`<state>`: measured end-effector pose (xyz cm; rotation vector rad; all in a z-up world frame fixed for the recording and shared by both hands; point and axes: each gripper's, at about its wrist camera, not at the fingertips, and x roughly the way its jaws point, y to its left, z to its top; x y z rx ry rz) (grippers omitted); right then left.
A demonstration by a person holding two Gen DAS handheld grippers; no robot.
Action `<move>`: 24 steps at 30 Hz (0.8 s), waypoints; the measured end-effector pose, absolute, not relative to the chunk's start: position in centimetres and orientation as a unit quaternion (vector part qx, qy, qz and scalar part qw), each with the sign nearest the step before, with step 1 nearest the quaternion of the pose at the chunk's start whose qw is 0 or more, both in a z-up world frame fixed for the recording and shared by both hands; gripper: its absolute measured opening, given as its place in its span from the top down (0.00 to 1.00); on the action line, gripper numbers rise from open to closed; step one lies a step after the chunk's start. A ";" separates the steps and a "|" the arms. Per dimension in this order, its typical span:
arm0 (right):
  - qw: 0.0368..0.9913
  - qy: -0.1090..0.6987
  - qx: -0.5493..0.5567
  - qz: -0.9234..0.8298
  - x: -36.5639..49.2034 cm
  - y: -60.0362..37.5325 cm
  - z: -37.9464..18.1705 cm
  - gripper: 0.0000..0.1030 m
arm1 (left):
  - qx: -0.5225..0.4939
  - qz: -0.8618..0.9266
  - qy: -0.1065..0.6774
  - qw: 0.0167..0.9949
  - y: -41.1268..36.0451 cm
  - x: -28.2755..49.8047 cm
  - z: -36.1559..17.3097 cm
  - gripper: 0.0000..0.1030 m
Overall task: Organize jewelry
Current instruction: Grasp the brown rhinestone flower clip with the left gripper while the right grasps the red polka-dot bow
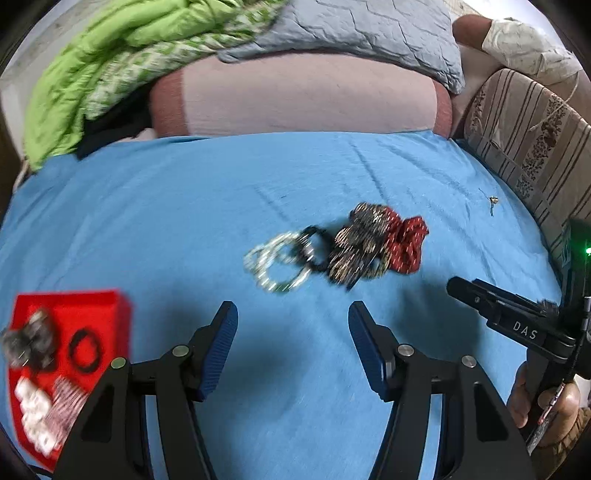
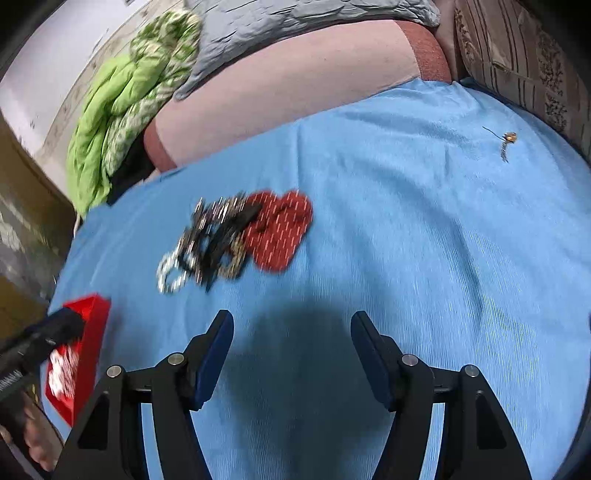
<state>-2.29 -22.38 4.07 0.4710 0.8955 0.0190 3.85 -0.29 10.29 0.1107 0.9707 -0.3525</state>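
A pile of jewelry lies on the blue sheet (image 1: 184, 221): silver bead bracelets (image 1: 275, 264), a black bracelet (image 1: 314, 247), dark patterned scrunchies (image 1: 360, 243) and a red scrunchie (image 1: 408, 242). The pile shows in the right wrist view too (image 2: 236, 236). A red tray (image 1: 92, 306) at the left holds a black ring (image 1: 84, 350), white beads (image 1: 33, 417) and a grey piece. My left gripper (image 1: 291, 339) is open and empty, short of the pile. My right gripper (image 2: 291, 350) is open and empty; it shows at the right of the left wrist view (image 1: 509, 317).
A small gold earring (image 2: 509, 142) lies alone far right on the sheet. A pink bolster (image 1: 303, 99), grey pillow (image 1: 351, 26) and green blanket (image 1: 110, 55) line the far edge. A striped cushion (image 1: 524, 133) stands at the right.
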 end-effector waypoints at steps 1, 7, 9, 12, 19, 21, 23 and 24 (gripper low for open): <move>0.874 0.428 0.230 0.010 -1.4 -22.8 4.0 0.38 | 0.048 -0.174 0.468 0.865 -0.9 4.9 9.9 0.40; 0.863 0.433 0.259 0.019 3.3 -24.6 3.0 0.44 | 0.036 -0.198 0.481 0.853 -4.2 9.7 7.6 0.40; 0.858 0.438 0.269 0.021 4.4 -24.9 2.3 0.43 | 0.035 -0.209 0.483 0.850 -5.1 10.7 7.1 0.40; 0.848 0.444 0.288 0.030 5.6 -25.1 1.2 0.45 | 0.041 -0.223 0.485 0.844 -6.6 11.7 6.2 0.40; 0.837 0.448 0.309 0.052 6.7 -24.9 0.2 0.87 | 0.043 -0.245 0.501 0.829 -8.0 11.6 5.1 0.65; 0.838 0.445 0.311 0.055 6.3 -24.8 0.6 0.91 | 0.043 -0.246 0.499 0.830 -7.7 10.9 5.4 0.65; 0.839 0.439 0.317 0.055 5.7 -24.9 1.1 0.91 | 0.034 -0.244 0.499 0.831 -7.2 10.2 6.0 0.66; 0.839 0.437 0.320 0.055 5.3 -25.0 1.3 0.91 | 0.030 -0.243 0.499 0.831 -6.7 9.8 6.3 0.66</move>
